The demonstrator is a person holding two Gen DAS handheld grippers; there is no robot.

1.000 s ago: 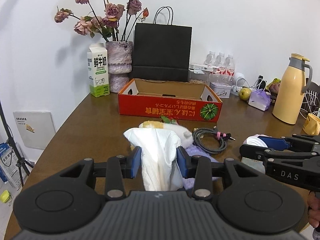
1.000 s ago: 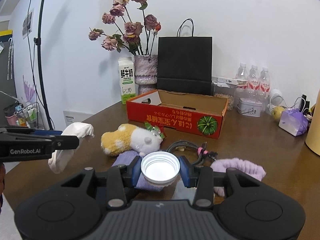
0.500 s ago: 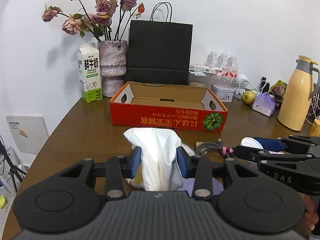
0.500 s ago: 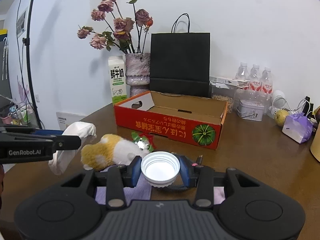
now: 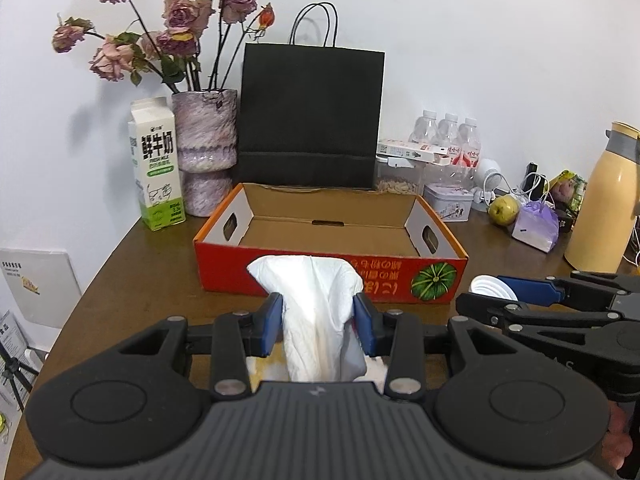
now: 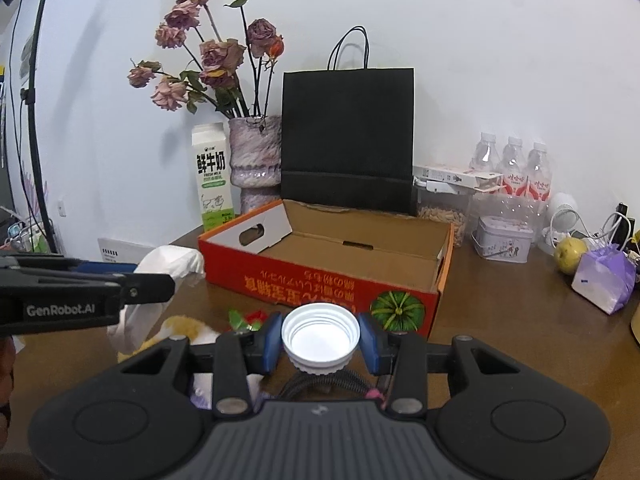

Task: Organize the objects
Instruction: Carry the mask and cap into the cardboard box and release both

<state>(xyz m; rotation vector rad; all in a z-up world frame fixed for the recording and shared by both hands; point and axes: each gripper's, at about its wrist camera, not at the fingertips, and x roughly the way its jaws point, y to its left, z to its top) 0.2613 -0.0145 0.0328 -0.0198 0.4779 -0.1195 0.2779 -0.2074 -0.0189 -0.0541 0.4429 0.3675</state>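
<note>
My left gripper point(image 5: 318, 322) is shut on a crumpled white cloth point(image 5: 316, 304) that hangs between its blue pads, just short of the red cardboard box point(image 5: 332, 276). The box is open at the top and bare inside. My right gripper point(image 6: 319, 338) is shut on a white plastic lid point(image 6: 320, 334), held hollow side up, close to the box's front wall point(image 6: 320, 286). Each gripper shows in the other's view: the right gripper point(image 5: 496, 290) with the lid, the left gripper point(image 6: 160, 276) with the white cloth point(image 6: 168, 264). A plush toy point(image 6: 188, 328) and a black cable point(image 6: 320, 382) lie below.
Behind the box stand a black paper bag point(image 5: 310, 116), a vase of dried roses point(image 5: 204, 148) and a milk carton point(image 5: 156, 164). To the right are water bottles point(image 5: 448, 136), a tin point(image 5: 448, 202), a pear point(image 5: 502, 210), a purple bag point(image 5: 536, 226) and a yellow thermos point(image 5: 604, 200).
Both grippers have moved forward toward the red box, each keeping its hold. The plush toy and cable have slid down under the grippers in view.
</note>
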